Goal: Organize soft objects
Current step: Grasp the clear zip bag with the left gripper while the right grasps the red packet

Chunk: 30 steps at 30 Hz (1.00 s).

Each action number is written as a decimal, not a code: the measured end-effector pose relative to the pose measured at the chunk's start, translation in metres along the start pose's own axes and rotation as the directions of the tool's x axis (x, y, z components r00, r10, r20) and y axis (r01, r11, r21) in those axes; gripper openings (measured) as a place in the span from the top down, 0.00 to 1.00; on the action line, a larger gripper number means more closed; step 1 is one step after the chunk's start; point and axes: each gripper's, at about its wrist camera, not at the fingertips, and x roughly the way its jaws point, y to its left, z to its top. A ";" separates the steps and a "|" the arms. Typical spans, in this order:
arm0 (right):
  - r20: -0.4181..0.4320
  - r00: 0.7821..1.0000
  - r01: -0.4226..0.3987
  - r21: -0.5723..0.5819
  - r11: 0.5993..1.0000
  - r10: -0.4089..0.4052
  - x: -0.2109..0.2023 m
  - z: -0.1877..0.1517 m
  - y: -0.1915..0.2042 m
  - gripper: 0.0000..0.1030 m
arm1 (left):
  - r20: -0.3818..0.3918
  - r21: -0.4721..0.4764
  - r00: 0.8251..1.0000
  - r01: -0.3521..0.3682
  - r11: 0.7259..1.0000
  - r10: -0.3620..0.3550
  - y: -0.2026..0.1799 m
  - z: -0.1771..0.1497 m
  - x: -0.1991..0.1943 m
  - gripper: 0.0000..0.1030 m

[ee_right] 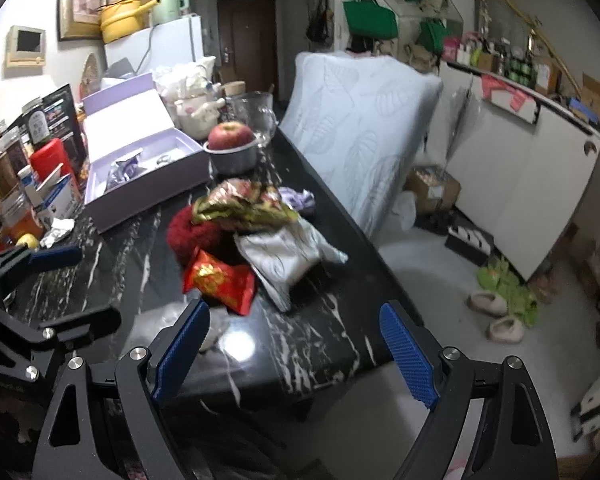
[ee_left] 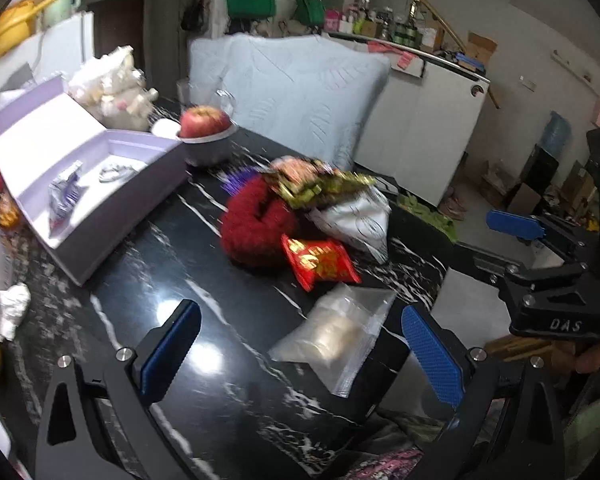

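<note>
A pile of soft things lies on the black marble table (ee_left: 180, 280): a red fuzzy piece (ee_left: 256, 228), a red and gold packet (ee_left: 320, 262), a gold-green wrapper bundle (ee_left: 316, 184), a white-grey bag (ee_left: 356, 216) and a clear plastic pouch (ee_left: 336, 336). My left gripper (ee_left: 300, 356) is open and empty, low over the table, with the clear pouch between its fingers. My right gripper (ee_right: 296, 356) is open and empty, near the table's front corner, just short of the red packet (ee_right: 220, 280). The pile also shows in the right wrist view (ee_right: 244, 216).
An open lilac box (ee_left: 80, 168) with a small packet inside sits at the left. A bowl with an apple (ee_left: 204, 124) stands behind it. A large pale pillow (ee_left: 300, 92) leans beyond the table. Bottles and boxes (ee_right: 20, 176) crowd the left side. Slippers (ee_right: 496, 312) lie on the floor.
</note>
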 end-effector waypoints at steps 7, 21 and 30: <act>-0.040 0.999 -0.009 0.046 0.999 0.011 0.018 -0.010 -0.016 0.15 | -0.055 0.044 0.998 0.021 0.999 -0.018 -0.016 -0.006 0.027 0.01; -0.096 0.994 -0.048 0.075 0.996 0.055 0.045 -0.013 -0.030 0.15 | -0.117 0.094 0.993 0.034 0.995 -0.022 -0.025 -0.010 0.063 0.25; -0.108 0.989 -0.092 0.059 0.994 0.098 0.052 -0.010 -0.020 0.15 | -0.128 0.061 0.992 0.014 0.998 -0.006 -0.008 -0.015 0.065 0.60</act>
